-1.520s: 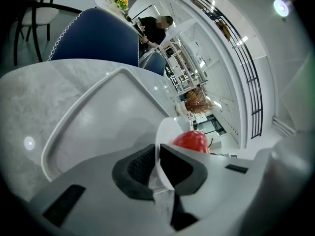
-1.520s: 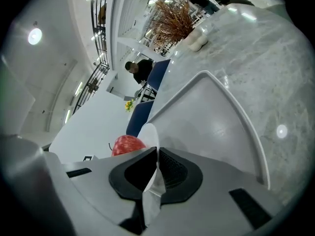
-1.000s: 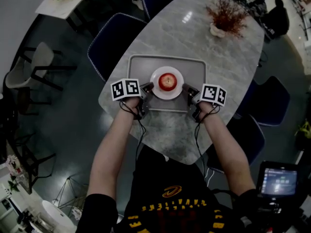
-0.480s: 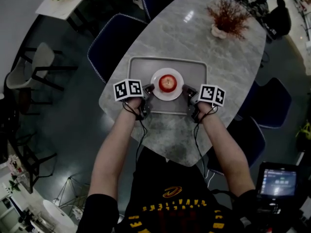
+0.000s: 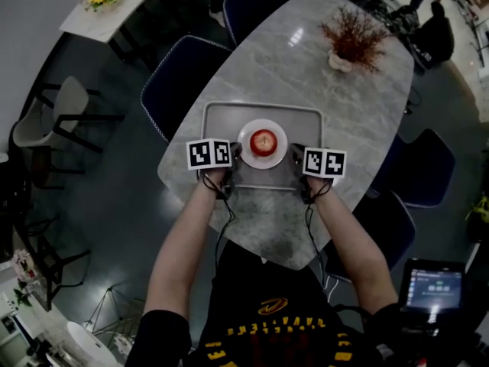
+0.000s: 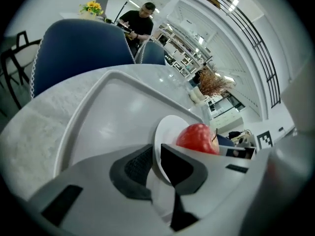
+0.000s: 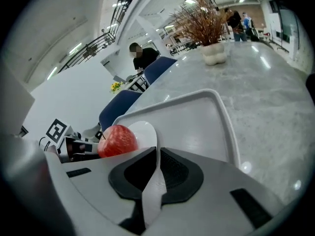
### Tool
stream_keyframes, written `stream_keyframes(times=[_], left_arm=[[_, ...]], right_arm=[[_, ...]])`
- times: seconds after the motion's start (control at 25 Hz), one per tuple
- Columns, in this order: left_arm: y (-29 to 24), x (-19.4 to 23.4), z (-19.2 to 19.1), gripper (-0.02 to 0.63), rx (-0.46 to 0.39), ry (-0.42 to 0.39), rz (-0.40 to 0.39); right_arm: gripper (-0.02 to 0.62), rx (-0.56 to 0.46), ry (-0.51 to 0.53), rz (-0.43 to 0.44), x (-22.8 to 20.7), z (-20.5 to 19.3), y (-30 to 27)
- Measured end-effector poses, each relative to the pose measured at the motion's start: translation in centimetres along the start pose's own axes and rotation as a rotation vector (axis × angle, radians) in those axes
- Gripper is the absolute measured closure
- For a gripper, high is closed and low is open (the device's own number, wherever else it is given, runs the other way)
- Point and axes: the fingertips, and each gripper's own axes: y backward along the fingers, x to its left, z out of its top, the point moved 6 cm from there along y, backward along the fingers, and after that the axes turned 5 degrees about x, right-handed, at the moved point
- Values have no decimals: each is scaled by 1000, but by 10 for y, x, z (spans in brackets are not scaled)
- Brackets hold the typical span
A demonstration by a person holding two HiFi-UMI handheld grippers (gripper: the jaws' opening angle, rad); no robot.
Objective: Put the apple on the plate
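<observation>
A red apple (image 5: 263,140) sits on a white plate (image 5: 248,153) over the middle of a grey tray (image 5: 221,117). My left gripper (image 5: 238,153) has the plate's left rim between its pads. Its jaws are opening, though in the left gripper view the gripper (image 6: 156,163) still has its pads against the rim (image 6: 165,132), with the apple (image 6: 198,137) just beyond. My right gripper (image 5: 291,154) is shut on the opposite rim. In the right gripper view that gripper (image 7: 157,168) clamps the thin plate edge (image 7: 145,132), with the apple (image 7: 117,140) to its left.
The tray lies near the front of a marble table (image 5: 267,220). A white vase of dried red branches (image 5: 348,37) stands at the far right end. Blue chairs (image 5: 183,71) line the table's left and far sides. People stand in the background.
Both marker cubes have come inward a little, closer to the plate. The plate and apple keep their place over the tray.
</observation>
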Motion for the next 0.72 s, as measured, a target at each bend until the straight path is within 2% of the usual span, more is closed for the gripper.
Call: stream_keyframes(times=[0.16, 0.36, 0.56, 0.72], left_arm=[[16, -5, 11, 566, -94, -69, 35], [46, -28, 17, 566, -280, -210, 72], [87, -69, 0, 566, -430, -361, 87], [120, -105, -28, 568, -525, -433, 97]], right_arm=[[569, -114, 97, -20, 10, 16, 17], [569, -252, 257, 48, 32, 27, 42], [569, -332, 369, 134, 66, 20, 75], [569, -382, 427, 190, 91, 8, 108]])
